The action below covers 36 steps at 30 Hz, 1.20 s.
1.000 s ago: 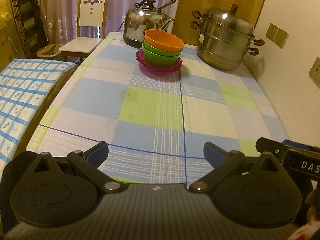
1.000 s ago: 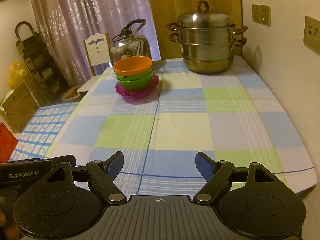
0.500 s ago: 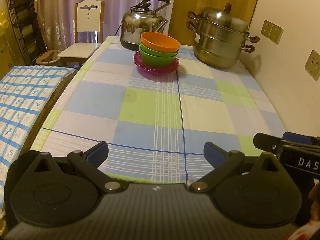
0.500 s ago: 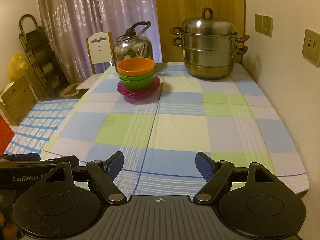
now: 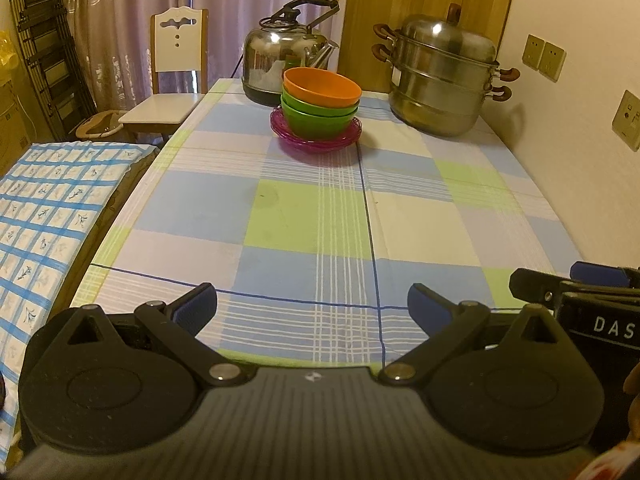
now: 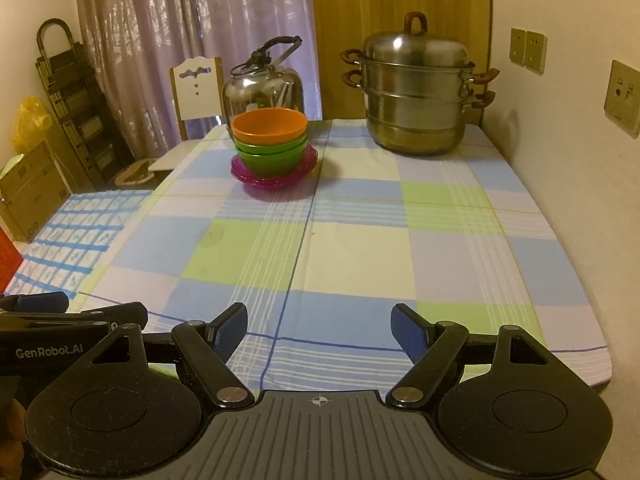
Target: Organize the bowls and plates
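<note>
closest to us, over the near edge of the table with the blue, green and white checked cloth (image 5: 304,220), the left gripper (image 5: 312,304) and the right gripper (image 6: 318,326) both have their blue-padded fingers wide apart, with nothing between them. far off, well away from the fingers, the orange plastic bowl (image 5: 322,88) sits on top of the green plastic bowls (image 5: 318,118), which sit on the purple see-through plates (image 5: 316,140), just in front of the shiny metal kettle (image 5: 286,60). it looks like the stacking is done, and little or nothing is left.

A steel kettle (image 5: 286,62) stands at twelve o'clock on the checked tabletop (image 5: 304,216), a tiered steamer pot (image 5: 440,80) at one o'clock, a white chair (image 5: 172,80) at eleven.
</note>
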### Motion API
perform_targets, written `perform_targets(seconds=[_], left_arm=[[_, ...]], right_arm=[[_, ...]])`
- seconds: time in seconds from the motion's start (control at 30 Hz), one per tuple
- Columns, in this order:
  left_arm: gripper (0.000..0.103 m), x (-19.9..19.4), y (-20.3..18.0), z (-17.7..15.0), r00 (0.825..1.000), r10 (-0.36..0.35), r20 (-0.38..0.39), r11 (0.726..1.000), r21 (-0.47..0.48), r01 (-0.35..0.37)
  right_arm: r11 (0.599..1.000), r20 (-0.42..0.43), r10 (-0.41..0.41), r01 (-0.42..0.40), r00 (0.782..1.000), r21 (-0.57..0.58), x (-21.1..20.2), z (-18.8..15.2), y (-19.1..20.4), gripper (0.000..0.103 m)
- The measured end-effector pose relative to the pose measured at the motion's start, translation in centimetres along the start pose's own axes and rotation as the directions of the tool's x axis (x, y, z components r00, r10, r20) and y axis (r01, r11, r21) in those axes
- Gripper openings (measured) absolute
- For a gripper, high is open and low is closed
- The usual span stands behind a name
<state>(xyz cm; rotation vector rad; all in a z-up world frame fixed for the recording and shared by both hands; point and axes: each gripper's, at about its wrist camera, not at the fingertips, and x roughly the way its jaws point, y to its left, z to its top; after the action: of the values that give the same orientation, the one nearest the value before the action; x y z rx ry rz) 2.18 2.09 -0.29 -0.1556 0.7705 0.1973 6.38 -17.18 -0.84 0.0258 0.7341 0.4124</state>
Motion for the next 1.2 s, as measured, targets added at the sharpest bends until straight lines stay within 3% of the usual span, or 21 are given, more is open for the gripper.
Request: perform_targets(seconds=[1.2], left_arm=[[0.101, -0.2, -0.34, 0.33, 1.0, 0.005, 0.01, 1.0, 0.017, -0.005]], right_arm=[[1.0, -0.002, 0.001, -0.001, 1.0, 0.002, 0.11, -0.3, -0.16, 0.078]])
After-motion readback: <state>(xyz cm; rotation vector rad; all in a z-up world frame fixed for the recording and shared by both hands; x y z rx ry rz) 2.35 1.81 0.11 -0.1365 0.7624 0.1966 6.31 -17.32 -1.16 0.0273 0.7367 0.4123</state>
